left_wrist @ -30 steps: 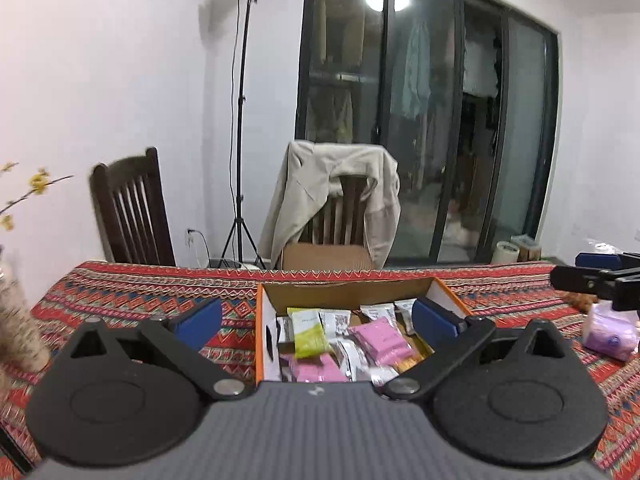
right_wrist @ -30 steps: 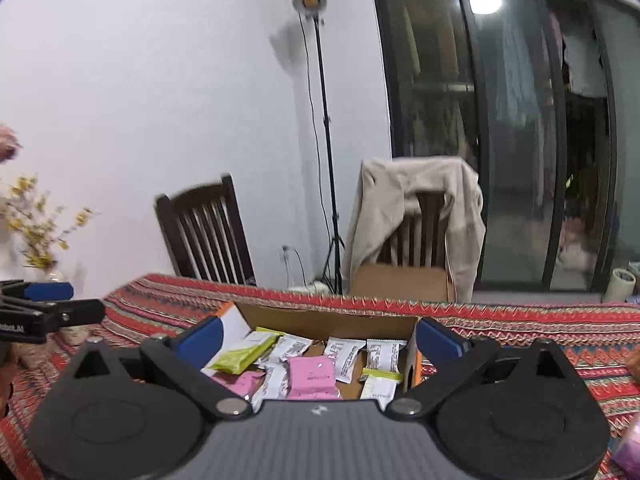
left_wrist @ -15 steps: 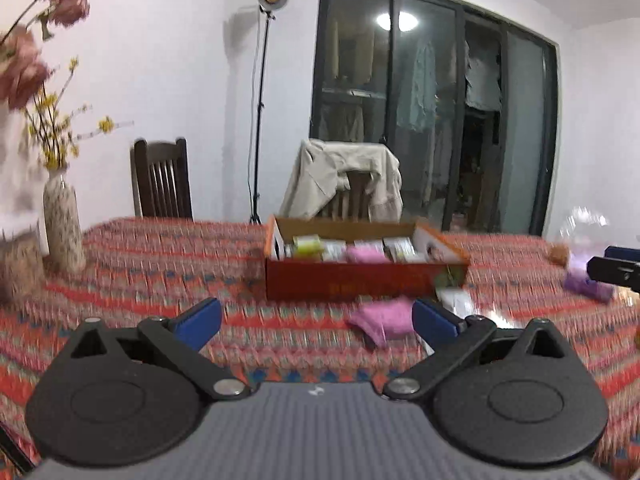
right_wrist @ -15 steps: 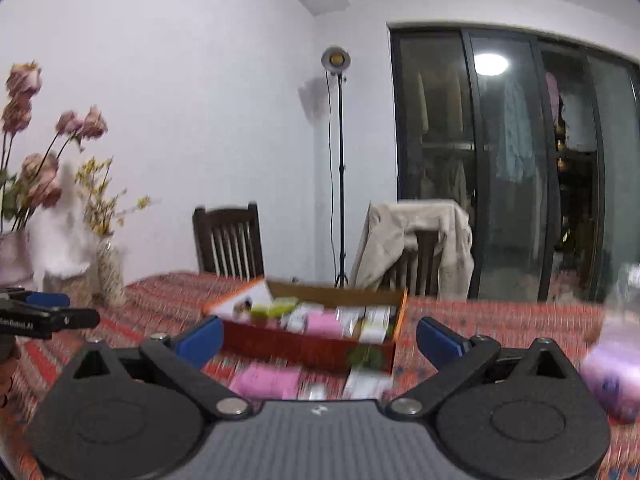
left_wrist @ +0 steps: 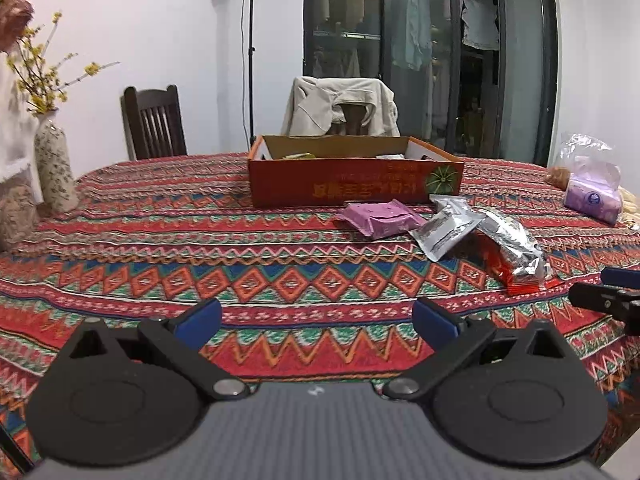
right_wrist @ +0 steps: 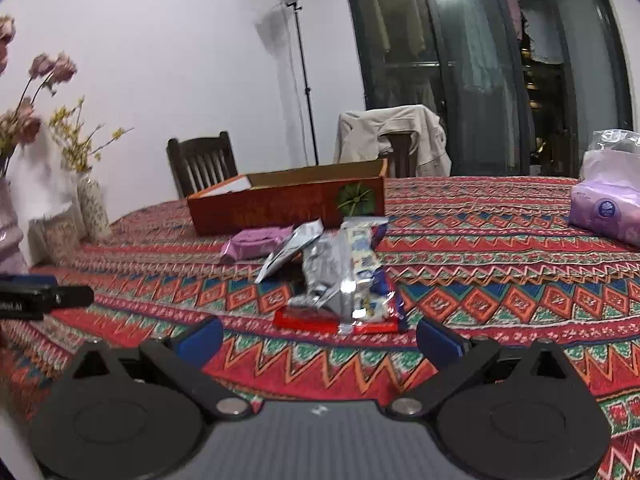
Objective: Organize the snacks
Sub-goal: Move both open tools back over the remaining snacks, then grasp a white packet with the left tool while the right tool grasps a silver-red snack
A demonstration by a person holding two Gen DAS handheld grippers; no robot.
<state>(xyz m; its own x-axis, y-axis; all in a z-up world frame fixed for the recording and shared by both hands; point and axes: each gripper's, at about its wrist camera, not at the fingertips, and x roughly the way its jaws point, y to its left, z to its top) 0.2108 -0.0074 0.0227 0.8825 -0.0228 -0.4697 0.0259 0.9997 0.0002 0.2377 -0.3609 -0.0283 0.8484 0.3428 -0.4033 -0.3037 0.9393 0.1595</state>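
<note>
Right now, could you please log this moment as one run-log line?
left gripper: open, empty | right gripper: open, empty | snack packets: loose on tablecloth | box: behind packets

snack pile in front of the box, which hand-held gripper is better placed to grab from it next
Right, probably. The right hand-held gripper is open with the snack pile directly ahead; from the left hand-held gripper it lies off to the right.

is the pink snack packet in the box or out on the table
Out. The pink snack packet lies flat on the patterned tablecloth, just in front of the orange cardboard box, beside the silver packets.
</note>
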